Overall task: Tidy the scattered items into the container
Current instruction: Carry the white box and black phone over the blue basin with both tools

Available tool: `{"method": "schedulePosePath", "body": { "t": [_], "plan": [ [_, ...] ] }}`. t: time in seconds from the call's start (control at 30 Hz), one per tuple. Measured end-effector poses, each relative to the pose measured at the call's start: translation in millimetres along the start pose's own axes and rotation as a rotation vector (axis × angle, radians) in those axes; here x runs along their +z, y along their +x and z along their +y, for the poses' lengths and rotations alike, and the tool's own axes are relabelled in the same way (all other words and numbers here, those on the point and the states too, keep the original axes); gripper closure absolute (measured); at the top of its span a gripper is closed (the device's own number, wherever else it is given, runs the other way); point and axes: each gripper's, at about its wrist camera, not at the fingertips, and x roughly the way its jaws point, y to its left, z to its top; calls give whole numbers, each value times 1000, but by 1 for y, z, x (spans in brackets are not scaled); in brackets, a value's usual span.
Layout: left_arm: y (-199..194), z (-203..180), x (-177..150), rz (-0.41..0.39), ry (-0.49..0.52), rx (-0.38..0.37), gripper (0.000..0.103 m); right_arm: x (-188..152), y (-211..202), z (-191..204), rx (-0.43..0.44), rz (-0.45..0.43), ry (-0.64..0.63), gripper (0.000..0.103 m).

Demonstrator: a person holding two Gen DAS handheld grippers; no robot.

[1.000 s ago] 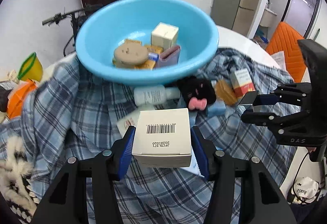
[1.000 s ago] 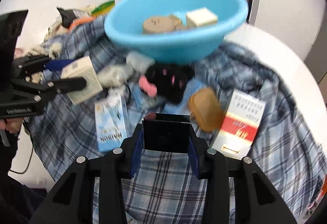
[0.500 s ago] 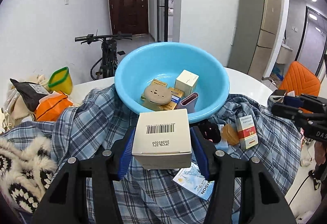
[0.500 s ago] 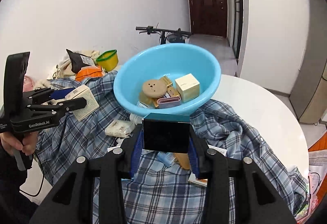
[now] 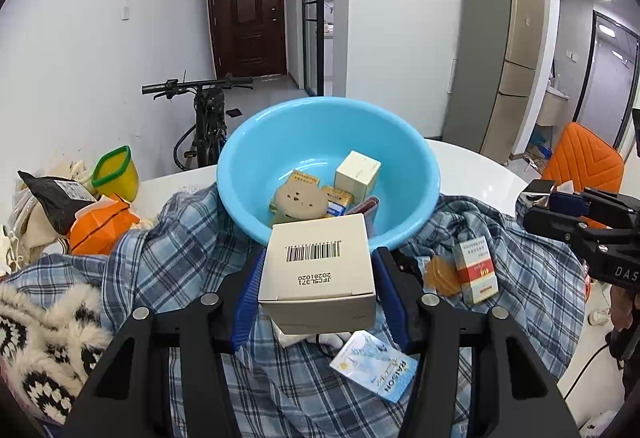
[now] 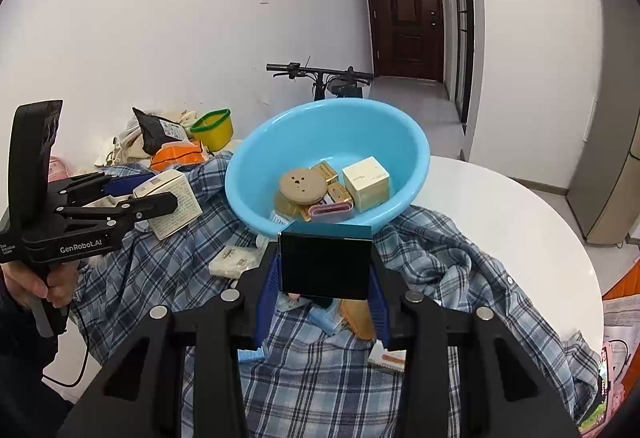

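— What are your jaws holding?
— My left gripper [image 5: 318,284] clamps a white barcoded box [image 5: 318,270]; my right gripper [image 6: 324,280] clamps a dark flat box [image 6: 325,265].
— And the container?
— The blue basin [image 5: 280,142] sits just ahead on the plaid-covered surface [image 6: 520,206].

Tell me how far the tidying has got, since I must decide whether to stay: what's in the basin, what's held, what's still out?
Done: the blue basin already holds a cream cube box, a round tan case and some small packs.
In hand: the left tongs grip a white barcode box; the right tongs grip a black box.
Left: on the plaid shirt, a red-and-white carton, a light blue packet and an amber case.
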Motion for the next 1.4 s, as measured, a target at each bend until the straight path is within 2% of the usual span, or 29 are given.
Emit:
{"method": "schedulePosePath", "body": {
  "t": [0.23, 0.33, 0.37, 0.4, 0.53, 0.67, 0.73, 0.83, 0.9, 1.0, 1.27, 1.4],
  "plan": [
    [23, 1, 36, -13, 18, 28, 47, 33, 13, -5, -23, -23, -14, 65],
    [38, 2, 68, -18, 14, -1, 47, 57, 24, -8, -49, -31, -23, 65],
    [47, 5, 79, 2, 4, -25, 47, 67, 30, -8, -53, -29, -31, 65],
    [56, 8, 90, 28, -13, -48, 47, 76, 37, -10, -58, -17, -33, 65],
    [90, 20, 129, 58, -31, -24, 47, 108, 79, -22, -47, 70, 31, 65],
    [120, 39, 161, 60, -83, 16, 47, 132, 109, -37, -107, 83, 76, 65],
    [131, 52, 172, 63, -132, -6, 47, 144, 119, -46, -114, 94, 111, 65],
    [138, 65, 181, 60, -173, -18, 47, 158, 125, -51, -131, 95, 128, 65],
    [140, 69, 185, 57, -170, -8, 47, 165, 122, -47, -140, 81, 108, 65],
    [141, 72, 189, 75, -174, -35, 47, 173, 119, -42, -145, 76, 89, 65],
    [127, 68, 204, 58, -124, 0, 47, 201, 122, -44, -155, 61, 106, 65],
    [141, 75, 208, 92, -146, -58, 47, 206, 136, -49, -163, 98, 113, 65]
  ]
}}
